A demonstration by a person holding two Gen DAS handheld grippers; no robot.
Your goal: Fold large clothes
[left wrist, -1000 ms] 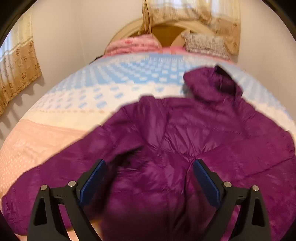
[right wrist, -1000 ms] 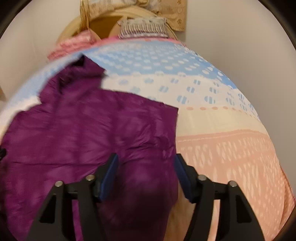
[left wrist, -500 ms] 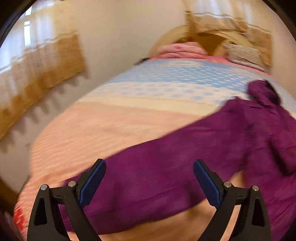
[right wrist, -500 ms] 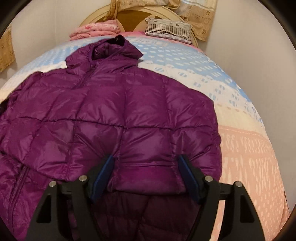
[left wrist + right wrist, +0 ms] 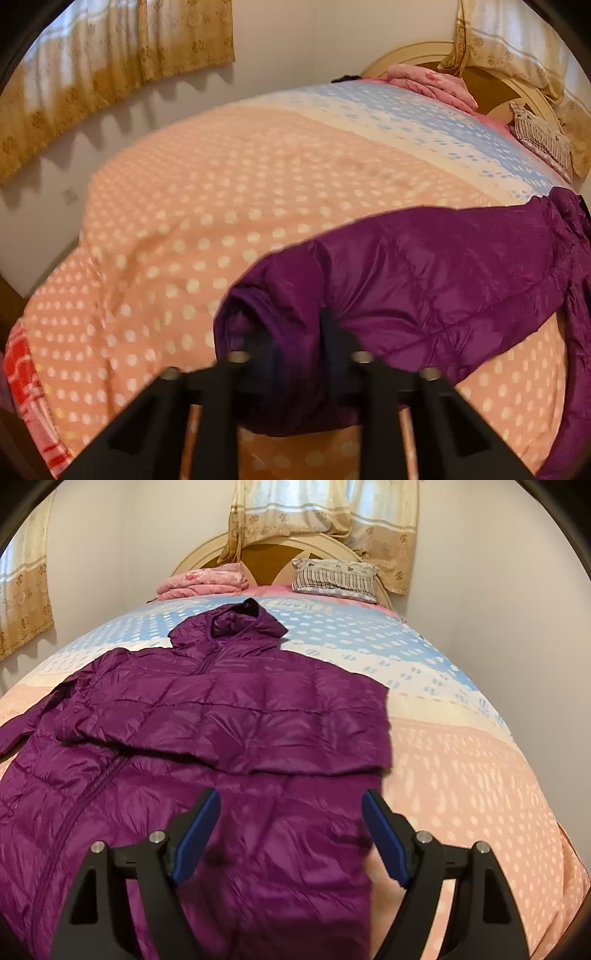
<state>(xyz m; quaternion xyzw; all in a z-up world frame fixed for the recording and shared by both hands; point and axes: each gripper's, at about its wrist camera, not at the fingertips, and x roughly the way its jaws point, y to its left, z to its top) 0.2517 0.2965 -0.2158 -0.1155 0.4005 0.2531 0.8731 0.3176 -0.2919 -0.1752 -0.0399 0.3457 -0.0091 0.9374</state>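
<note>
Left tool (image 5: 295, 343) is now clenched on the sleeve cuff (image 5: 258, 314) of the purple jacket (image 5: 221, 716), where it was released a second ago. Right tool (image 5: 291, 834), opening, grips nothing; hem lies beneath. Jacket is spread mid-bed (image 5: 461, 768), below the striped pillow (image 5: 336, 578). Sleeve fold judged ready.

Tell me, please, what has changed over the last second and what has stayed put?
The left gripper swung out to the jacket's sleeve and is closing on its cuff end. The right gripper is opening, clear of the purple jacket, one sleeve now folded across. Bedspread and pillow unchanged.
</note>
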